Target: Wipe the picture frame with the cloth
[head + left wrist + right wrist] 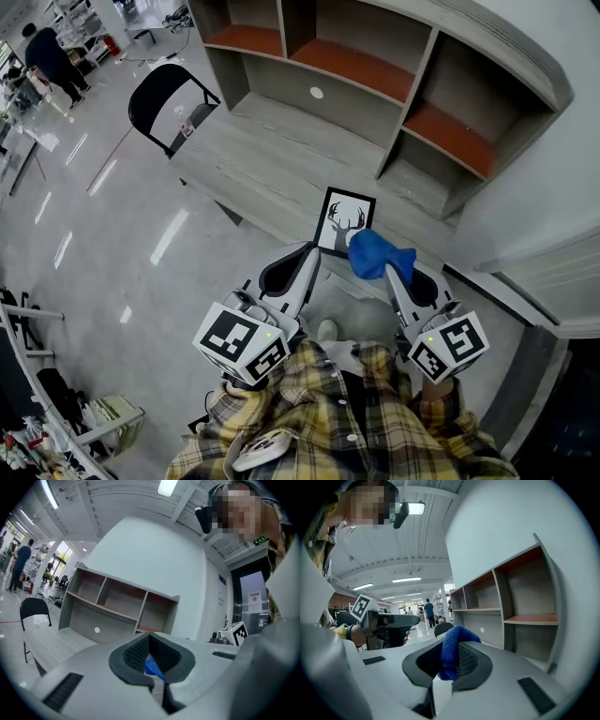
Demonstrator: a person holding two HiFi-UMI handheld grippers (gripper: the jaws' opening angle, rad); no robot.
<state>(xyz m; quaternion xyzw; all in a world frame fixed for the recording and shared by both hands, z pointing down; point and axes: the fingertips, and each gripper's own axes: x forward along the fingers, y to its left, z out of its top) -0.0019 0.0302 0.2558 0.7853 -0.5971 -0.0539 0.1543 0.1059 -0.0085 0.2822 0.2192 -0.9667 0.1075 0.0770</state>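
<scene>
A black picture frame [345, 221] with a white deer print lies flat on the grey desk [272, 159], near its front edge. My right gripper [392, 272] is shut on a bunched blue cloth [375, 253], which hangs just over the frame's near right corner. In the right gripper view the cloth [451, 651] sticks up between the dark pads of that gripper [452, 644]. My left gripper [305, 258] hovers at the frame's near left side with its jaws shut and empty. In the left gripper view a sliver of blue cloth [152, 667] shows behind that gripper's [149, 637] pads.
A grey shelf unit [375, 66] with reddish shelf boards stands at the back of the desk. A black folding chair [169, 103] sits left of the desk on the glossy floor. A person [52, 56] stands far off at upper left.
</scene>
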